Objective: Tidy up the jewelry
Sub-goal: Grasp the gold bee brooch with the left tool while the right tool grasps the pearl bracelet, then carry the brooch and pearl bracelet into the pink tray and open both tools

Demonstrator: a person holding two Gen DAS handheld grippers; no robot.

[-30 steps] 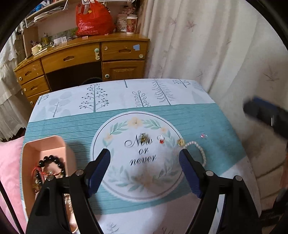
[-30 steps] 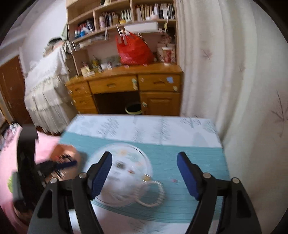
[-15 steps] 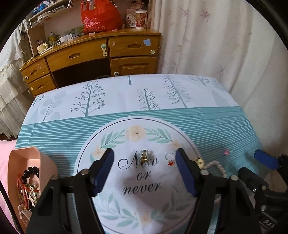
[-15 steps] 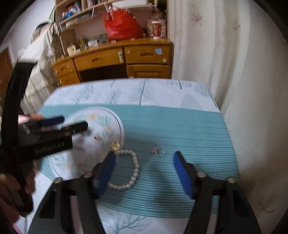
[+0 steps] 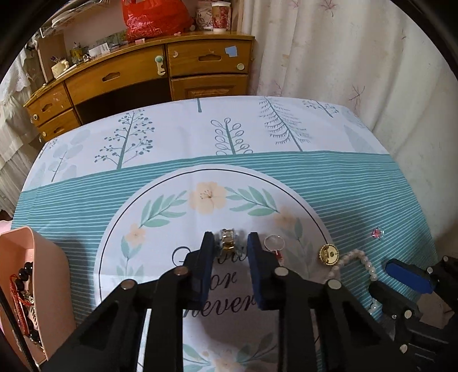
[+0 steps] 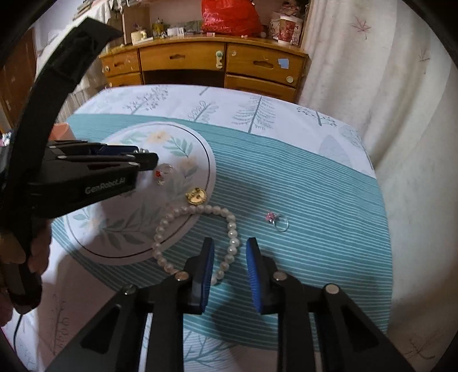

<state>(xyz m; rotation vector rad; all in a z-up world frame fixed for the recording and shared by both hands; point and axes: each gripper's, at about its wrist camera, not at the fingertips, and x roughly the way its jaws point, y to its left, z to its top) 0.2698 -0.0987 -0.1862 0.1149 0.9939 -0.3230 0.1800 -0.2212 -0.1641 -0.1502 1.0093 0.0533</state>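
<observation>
**On the printed cloth, both tools narrowed around jewelry**

On the desk (image 5: 357,177), covered by a teal-striped cloth with a white floral medallion, the left tool (image 5: 229,243) sits low with its blue pads drawn close on either side of a small gold ring (image 5: 227,239). The ring lies right at the fingertips; a sliver of gap shows on each side, so whether the pads are actually pressing it cannot be told. Just right of that tool lies a thin silver ring with a red stone (image 5: 274,244), then a round gold brooch (image 5: 329,254), which touches the end of a pearl bracelet (image 5: 361,261). A ring with a pink stone (image 5: 377,233) lies apart on the teal stripes, toward the curtain side.

At the desk's left edge stands a pink box (image 5: 43,263), already holding dark beads and red cord pieces.

From the right wrist view, the right tool (image 6: 230,254) hangs over the near part of the pearl bracelet (image 6: 232,237), its pads partly narrowed with one run of pearls between them and clear space on both sides: released, not gripping. The pink-stone ring (image 6: 276,220) lies just beyond it to the right. Behind the desk stands a wooden dresser (image 6: 206,63) with a red bag (image 6: 229,17) on top
</observation>
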